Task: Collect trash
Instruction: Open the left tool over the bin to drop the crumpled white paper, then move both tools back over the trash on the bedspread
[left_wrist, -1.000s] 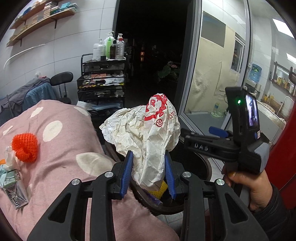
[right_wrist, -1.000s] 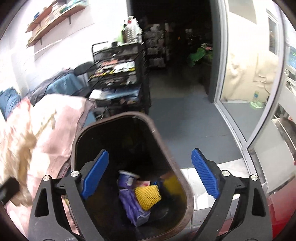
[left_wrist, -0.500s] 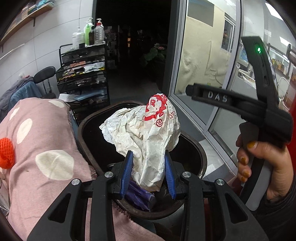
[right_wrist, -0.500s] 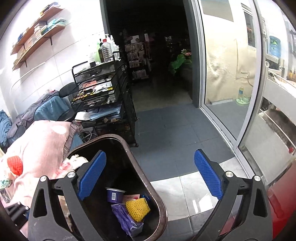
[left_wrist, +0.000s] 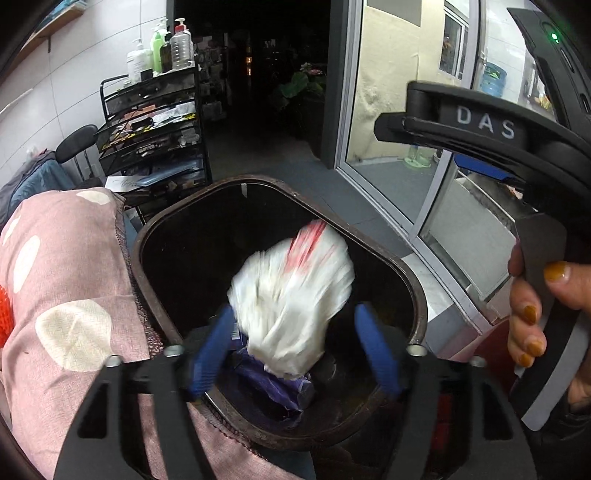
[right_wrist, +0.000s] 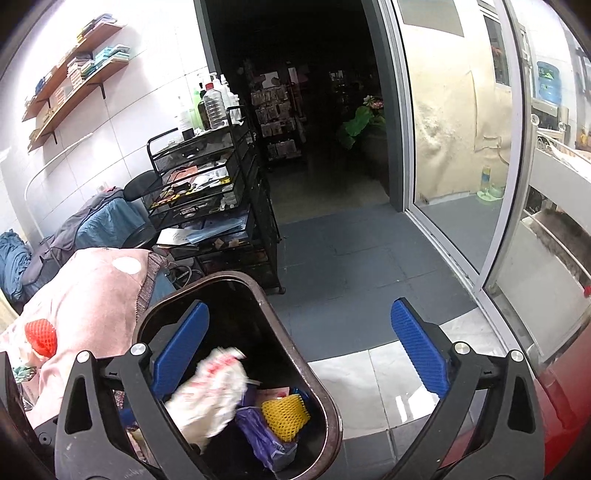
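**A:** Two grippers, and neither holds anything, as I read it. The left gripper (left_wrist: 295, 354) has its blue pads spread wide, and the crumpled paper wrapper (left_wrist: 291, 306) sits blurred between them, touching neither as far as I can tell.

**B:** Where is it, then?

**A:** Inside the rim of the dark trash bin (left_wrist: 417, 291), over the purple bag (right_wrist: 266, 439) and beside the yellow foam net (right_wrist: 284, 415). The right gripper (right_wrist: 299, 354) hangs wide open over the bin's right rim.

**B:** How would that wrapper handle?

**A:** Light and soft, I'd judge; it crushes instead of resisting. Pinch the bunched lower end, where the folds gather, not the loose top.

**B:** Anything left out?

**A:** An orange foam net (right_wrist: 40, 336) lies on the pink dotted cloth (left_wrist: 66, 266), near the cloth's left edge. Springy and featherweight, probably; grip across its middle.
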